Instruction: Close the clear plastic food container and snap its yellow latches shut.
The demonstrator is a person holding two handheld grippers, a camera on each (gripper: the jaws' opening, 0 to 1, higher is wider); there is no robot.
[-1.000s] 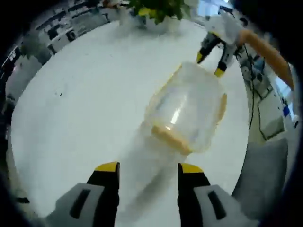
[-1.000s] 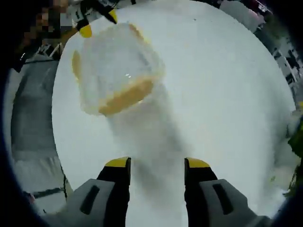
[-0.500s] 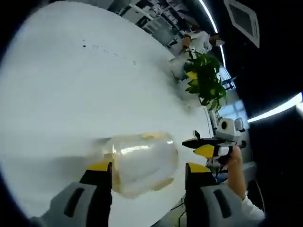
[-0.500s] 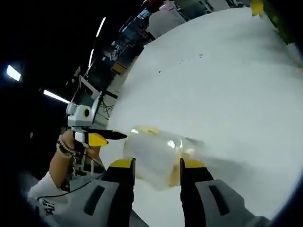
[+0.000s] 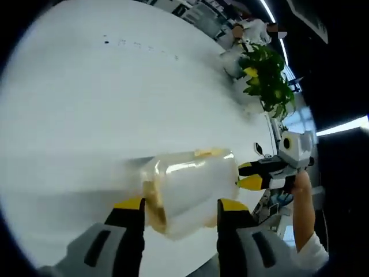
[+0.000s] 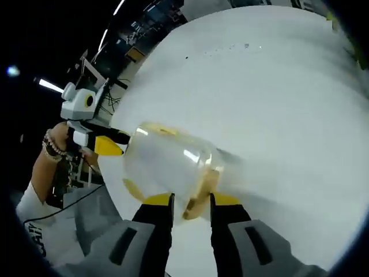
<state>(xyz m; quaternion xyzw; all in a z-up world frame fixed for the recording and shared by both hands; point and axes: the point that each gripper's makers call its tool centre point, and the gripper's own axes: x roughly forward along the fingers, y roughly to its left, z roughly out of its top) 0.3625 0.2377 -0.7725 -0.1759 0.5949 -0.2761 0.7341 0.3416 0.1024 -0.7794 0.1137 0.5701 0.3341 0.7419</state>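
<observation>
The clear plastic container (image 5: 193,179) lies on the white table (image 5: 86,104), blurred, with yellow latches on its sides. Its near end sits between the jaws of my left gripper (image 5: 181,205), which stand wide apart. A yellow latch (image 5: 152,206) shows by the left jaw. My right gripper (image 5: 249,175), held by a hand, meets the container's far end. In the right gripper view the container (image 6: 164,158) reaches down to my right gripper (image 6: 191,199), whose jaws are drawn close around a yellow latch (image 6: 202,187). The left gripper (image 6: 109,141) touches the far end there.
A potted plant (image 5: 265,69) stands at the table's far edge. The table's rim (image 6: 115,196) runs just beside the container. A person's hand and sleeve (image 6: 40,173) are at the left, with office furniture behind in the dark.
Both cameras have dropped from above to low at the container's two ends. The right gripper's jaws have narrowed onto the yellow latch. The container now lies between both pairs of jaws.
</observation>
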